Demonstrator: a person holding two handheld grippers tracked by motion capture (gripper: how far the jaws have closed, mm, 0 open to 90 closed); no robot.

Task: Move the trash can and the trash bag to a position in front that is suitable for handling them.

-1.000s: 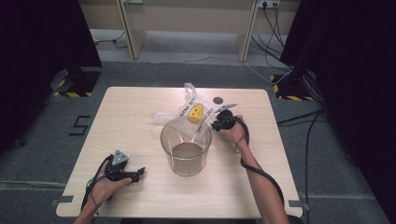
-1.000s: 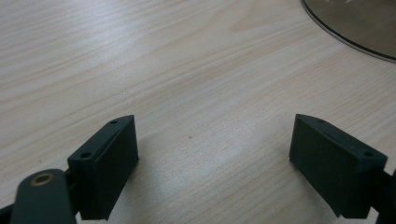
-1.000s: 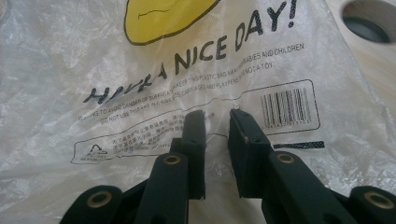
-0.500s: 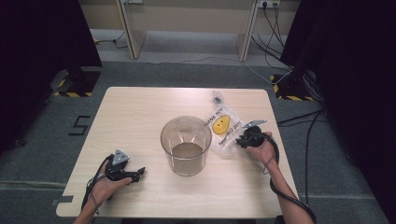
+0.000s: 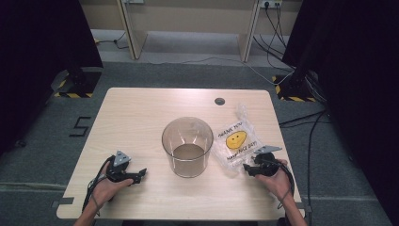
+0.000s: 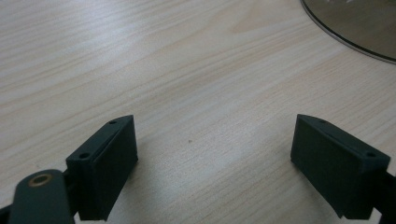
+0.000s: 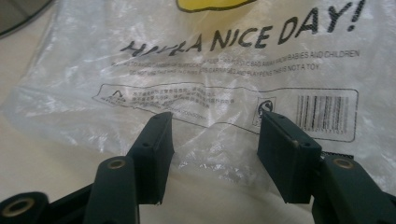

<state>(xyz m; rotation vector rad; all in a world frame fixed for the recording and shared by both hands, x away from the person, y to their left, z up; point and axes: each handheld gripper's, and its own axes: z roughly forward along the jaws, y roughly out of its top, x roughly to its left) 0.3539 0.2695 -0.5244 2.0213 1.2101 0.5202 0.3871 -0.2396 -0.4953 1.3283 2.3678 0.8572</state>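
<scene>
Bag [image 5: 236,139]: clear plastic, printed with a yellow smiley and black lettering, lying flat on the desk [image 5: 141,113] right of centre in the high view, its left edge just beside the jar [image 5: 187,146]. In the right claw view the bag [image 7: 224,84] fills the upper frame, with its warning text and barcode legible.

Right claw [image 5: 249,168]: lower right of the high view, at the bag's near edge, held in a hand [image 5: 275,176]. In its own view the right claw [image 7: 212,140] has its jaws about half apart; they have just been opening. The bag's crumpled edge lies between and under them, and the pads do not press on it.

Jar: clear, round, upright at frame centre.

Left claw [image 5: 136,174]: lower left of the high view, low over the desk, well apart from the jar. In its own view the left claw [image 6: 212,158] stands wide open over bare wood, gripping nothing.
</scene>
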